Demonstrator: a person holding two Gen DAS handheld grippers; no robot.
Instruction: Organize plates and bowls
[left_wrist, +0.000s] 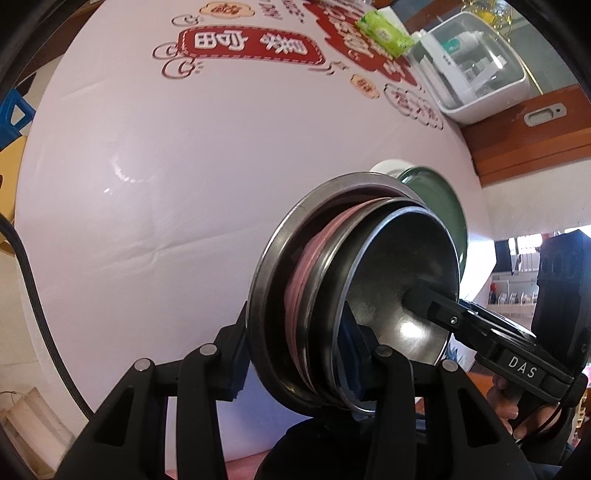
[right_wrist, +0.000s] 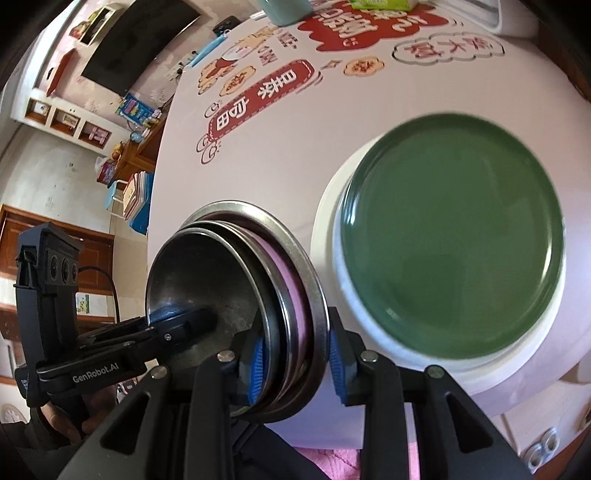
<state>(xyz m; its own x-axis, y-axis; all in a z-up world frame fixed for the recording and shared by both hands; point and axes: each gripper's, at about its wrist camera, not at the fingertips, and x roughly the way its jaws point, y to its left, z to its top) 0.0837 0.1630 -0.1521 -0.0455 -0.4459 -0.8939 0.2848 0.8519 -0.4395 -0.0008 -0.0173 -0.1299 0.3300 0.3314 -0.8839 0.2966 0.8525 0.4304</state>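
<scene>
Gripping a nested stack of bowls (left_wrist: 354, 295) from both sides, I hold it tipped on edge above the white table (left_wrist: 166, 184). The stack has a wide steel dish (left_wrist: 266, 280) outermost, a pink bowl (left_wrist: 303, 280) inside it, and two dark metal bowls nested in that, the innermost (left_wrist: 406, 266) shiny and facing the right. My left claw (left_wrist: 295, 354) is closed on the lower rims of the stack, one finger against the steel dish's back and the other inside the inner bowl. My right claw (right_wrist: 295, 354) pinches the opposite side of the rims the same way, its blue pads (right_wrist: 338, 363) pressed to the steel dish; in the left wrist view its black finger (left_wrist: 436, 306) reaches into the shiny bowl.

Just beyond the stack, a green plate (right_wrist: 450, 236) lies on a white plate (right_wrist: 328, 229) on the table. Farther off, red printed lettering (left_wrist: 251, 48) covers the tablecloth, with a green packet (left_wrist: 384, 33) and a white storage box (left_wrist: 476, 66) at the far edge.
</scene>
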